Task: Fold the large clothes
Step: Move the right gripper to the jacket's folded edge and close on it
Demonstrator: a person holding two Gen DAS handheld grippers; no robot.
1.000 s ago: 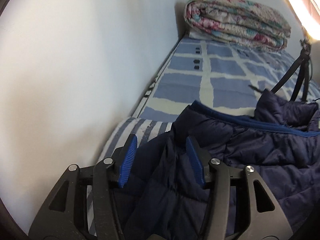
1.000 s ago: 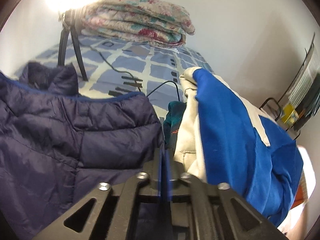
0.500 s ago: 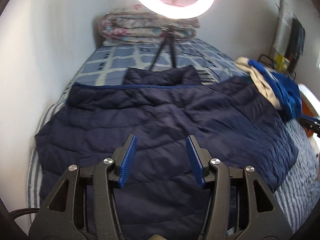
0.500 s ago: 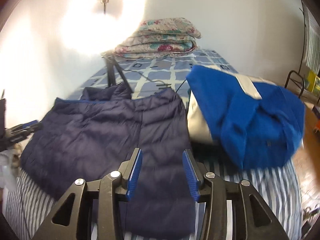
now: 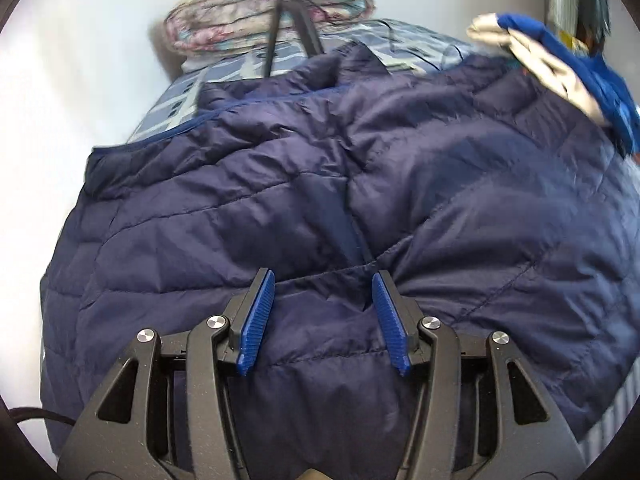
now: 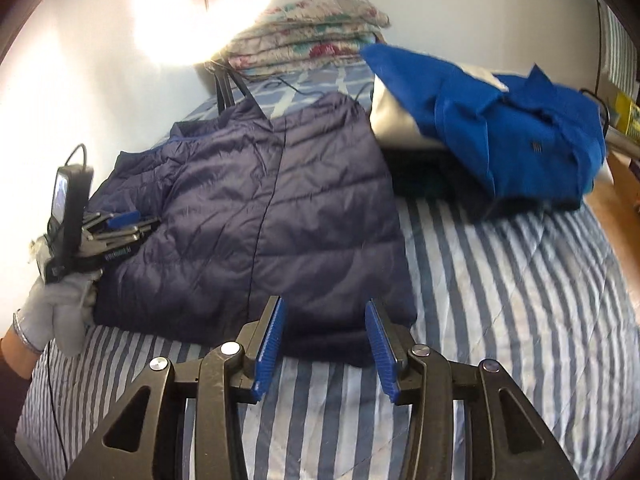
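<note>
A navy quilted puffer jacket lies spread flat on the bed, collar toward the far end. My left gripper hovers open just over its middle, near the centre seam, pads apart and gripping nothing. In the right wrist view the jacket lies ahead and to the left. My right gripper stands open above its near hem, nothing pressed between the pads. The left gripper, held by a grey-gloved hand, reaches over the jacket's left side.
A blue and white garment is heaped on the bed at the right, touching the jacket's far right edge. A folded floral quilt and a ring light on a tripod stand at the far end. The striped sheet is bare at front right. A white wall runs along the left.
The right gripper went from shut to open and drew back to the jacket's near hem. The left gripper swung from the wall-side edge to over the jacket's middle.
</note>
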